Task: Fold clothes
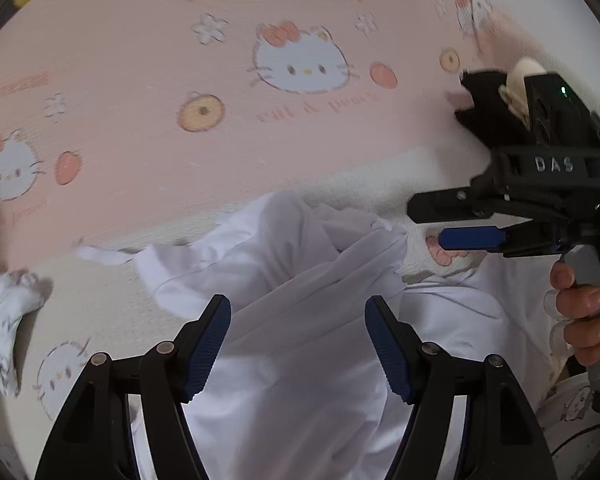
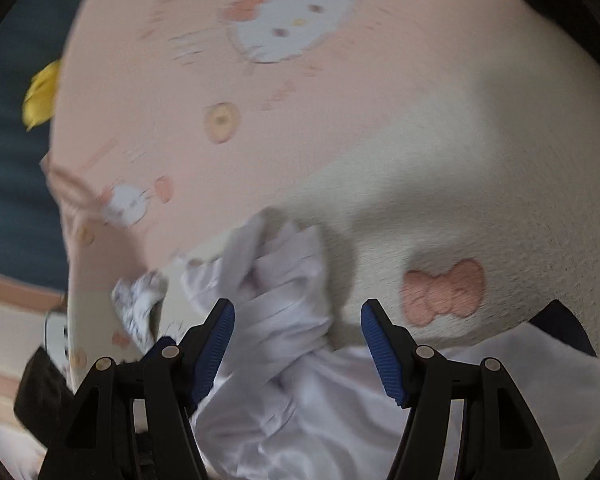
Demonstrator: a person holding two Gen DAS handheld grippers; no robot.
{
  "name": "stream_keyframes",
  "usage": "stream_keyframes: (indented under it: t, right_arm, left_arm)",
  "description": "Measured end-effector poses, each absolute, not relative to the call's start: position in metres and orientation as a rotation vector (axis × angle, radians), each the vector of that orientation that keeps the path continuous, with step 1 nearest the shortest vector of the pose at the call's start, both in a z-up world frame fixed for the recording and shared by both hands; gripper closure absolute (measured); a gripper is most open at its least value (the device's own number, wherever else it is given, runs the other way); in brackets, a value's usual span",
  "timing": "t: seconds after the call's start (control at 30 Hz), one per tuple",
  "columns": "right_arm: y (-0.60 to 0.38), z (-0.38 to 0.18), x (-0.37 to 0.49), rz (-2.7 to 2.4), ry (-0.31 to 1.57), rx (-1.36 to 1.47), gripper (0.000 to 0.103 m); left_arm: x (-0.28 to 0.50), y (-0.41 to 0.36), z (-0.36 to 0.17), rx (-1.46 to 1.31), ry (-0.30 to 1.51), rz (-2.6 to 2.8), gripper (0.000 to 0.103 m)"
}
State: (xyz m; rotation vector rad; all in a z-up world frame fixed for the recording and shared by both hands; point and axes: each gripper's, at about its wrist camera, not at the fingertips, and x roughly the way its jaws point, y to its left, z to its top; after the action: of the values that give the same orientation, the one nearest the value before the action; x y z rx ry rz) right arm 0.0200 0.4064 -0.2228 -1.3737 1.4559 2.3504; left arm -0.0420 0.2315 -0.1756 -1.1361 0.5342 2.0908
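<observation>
- Currently both tools are released, blue pads spread wide, nothing clamped in either.
- Left wrist view: left tool (image 1: 298, 346) hangs over a crumpled white garment (image 1: 300, 280) lying on a pink and cream cartoon-cat blanket (image 1: 140, 80); cloth shows between the pads, not pinched.
- Only this view shows the right tool (image 1: 440, 220) from the side, over the blanket at the garment's right edge, with a hand (image 1: 580, 316) gripping its grey handle.
- Also here: a small patterned white cloth (image 1: 4, 316) at the left edge, apart from the garment.
- Right wrist view: right tool (image 2: 298, 346) above the same garment (image 2: 284, 320), bunched at lower centre.
- Only this view shows a pink bow print (image 2: 444, 292) on the cream part of the blanket (image 2: 420, 160), a yellow object (image 2: 42, 96) beyond the blanket's left edge, and a dark object (image 2: 40, 392) at lower left, too blurred to identify.
</observation>
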Motion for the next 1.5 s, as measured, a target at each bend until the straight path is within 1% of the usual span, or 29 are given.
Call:
stream_keyframes:
  t: [0.13, 0.27, 0.3, 0.37, 0.4, 0.43, 0.47, 0.57, 0.63, 0.73, 0.9, 1.13, 1.2, 1.23, 1.27, 1.33, 1.37, 1.4, 1.43, 1.47, 1.5]
  right_arm:
    - [0.405, -0.24, 0.009, 2.284, 1.539, -1.43, 0.038]
    - [0.399, -0.252, -0.004, 2.27, 1.516, -1.48, 0.039]
    - [0.399, -0.255, -0.006, 2.257, 1.518, -1.488, 0.043]
    - [0.401, -0.258, -0.011, 2.255, 1.542, -1.481, 0.061]
    - [0.4, -0.259, -0.013, 2.254, 1.553, -1.482, 0.065]
    - [0.399, -0.26, -0.014, 2.257, 1.561, -1.491, 0.077]
    - [0.398, -0.259, -0.016, 2.264, 1.572, -1.493, 0.086]
    - [0.393, -0.251, -0.021, 2.311, 1.59, -1.474, 0.092]
    - [0.389, -0.241, -0.024, 2.351, 1.59, -1.447, 0.092]
    - [0.376, -0.22, -0.031, 2.432, 1.538, -1.458, 0.093]
    - [0.355, -0.193, -0.039, 2.517, 1.393, -1.502, 0.093]
    - [0.351, -0.168, -0.038, 2.583, 1.341, -1.449, 0.093]
    - [0.353, -0.167, -0.034, 2.58, 1.349, -1.429, 0.093]
    - [0.354, -0.168, -0.032, 2.581, 1.368, -1.419, 0.093]
    - [0.356, -0.168, -0.03, 2.577, 1.369, -1.409, 0.093]
    - [0.359, -0.168, -0.024, 2.564, 1.329, -1.378, 0.091]
    - [0.36, -0.167, -0.023, 2.557, 1.287, -1.368, 0.076]
    - [0.361, -0.166, -0.021, 2.55, 1.244, -1.365, 0.064]
    - [0.363, -0.166, -0.019, 2.545, 1.199, -1.363, 0.044]
    - [0.365, -0.167, -0.016, 2.541, 1.153, -1.361, 0.039]
    - [0.366, -0.168, -0.015, 2.537, 1.119, -1.376, 0.039]
  left_arm:
    - [-0.051, 0.244, -0.187, -1.18, 0.545, 2.06, 0.035]
    - [-0.056, 0.249, -0.193, -1.204, 0.525, 2.06, 0.035]
    - [-0.058, 0.25, -0.194, -1.21, 0.518, 2.06, 0.035]
    - [-0.059, 0.253, -0.197, -1.229, 0.503, 2.056, 0.035]
    - [-0.058, 0.254, -0.197, -1.23, 0.504, 2.053, 0.035]
    - [-0.057, 0.255, -0.198, -1.231, 0.505, 2.049, 0.035]
    - [-0.056, 0.257, -0.197, -1.227, 0.512, 2.05, 0.035]
    - [-0.052, 0.259, -0.193, -1.211, 0.529, 2.058, 0.035]
    - [-0.049, 0.257, -0.186, -1.192, 0.525, 2.065, 0.035]
    - [-0.047, 0.25, -0.173, -1.148, 0.476, 2.076, 0.035]
    - [-0.047, 0.247, -0.16, -1.091, 0.356, 2.047, 0.035]
    - [-0.055, 0.248, -0.163, -1.052, 0.208, 2.064, 0.036]
    - [-0.057, 0.247, -0.167, -1.062, 0.202, 2.075, 0.058]
    - [-0.06, 0.244, -0.169, -1.086, 0.203, 2.103, 0.082]
    - [-0.063, 0.241, -0.172, -1.11, 0.205, 2.131, 0.091]
    - [-0.069, 0.234, -0.172, -1.136, 0.156, 2.156, 0.092]
    - [-0.072, 0.228, -0.171, -1.144, 0.13, 2.169, 0.092]
    - [-0.072, 0.226, -0.173, -1.147, 0.118, 2.179, 0.092]
    - [-0.075, 0.22, -0.171, -1.15, 0.108, 2.194, 0.092]
    - [-0.077, 0.213, -0.168, -1.152, 0.101, 2.206, 0.092]
    - [-0.078, 0.205, -0.166, -1.148, 0.097, 2.218, 0.092]
